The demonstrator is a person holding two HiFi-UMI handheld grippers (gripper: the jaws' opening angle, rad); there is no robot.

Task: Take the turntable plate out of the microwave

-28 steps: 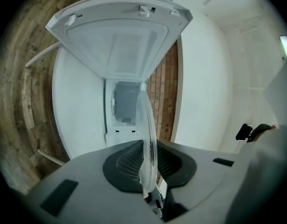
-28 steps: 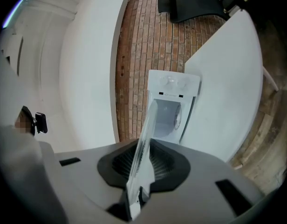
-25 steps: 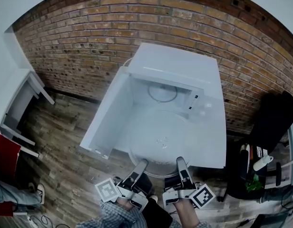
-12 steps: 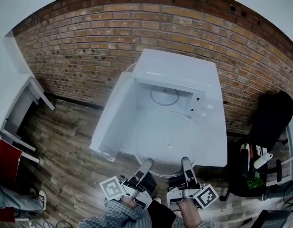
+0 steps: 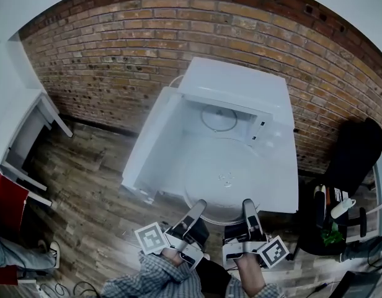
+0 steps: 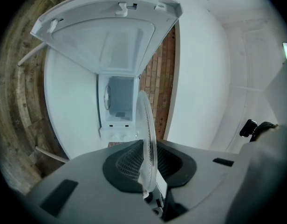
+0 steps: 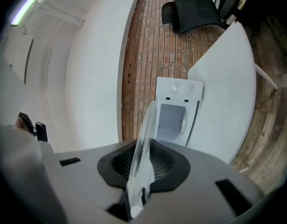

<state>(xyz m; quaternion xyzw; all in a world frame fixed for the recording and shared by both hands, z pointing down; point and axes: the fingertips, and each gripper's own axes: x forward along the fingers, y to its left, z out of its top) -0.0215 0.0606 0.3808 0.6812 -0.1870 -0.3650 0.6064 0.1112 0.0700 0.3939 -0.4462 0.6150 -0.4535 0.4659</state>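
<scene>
Head view: clear, round glass turntable plate (image 5: 222,174), level

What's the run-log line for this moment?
left gripper: shut on turntable plate rim | right gripper: shut on same rim | turntable plate: outside microwave cavity | door: open

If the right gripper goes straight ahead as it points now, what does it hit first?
The right gripper is shut on the turntable plate; straight ahead, the open microwave looks first, though depth is unclear.
</scene>
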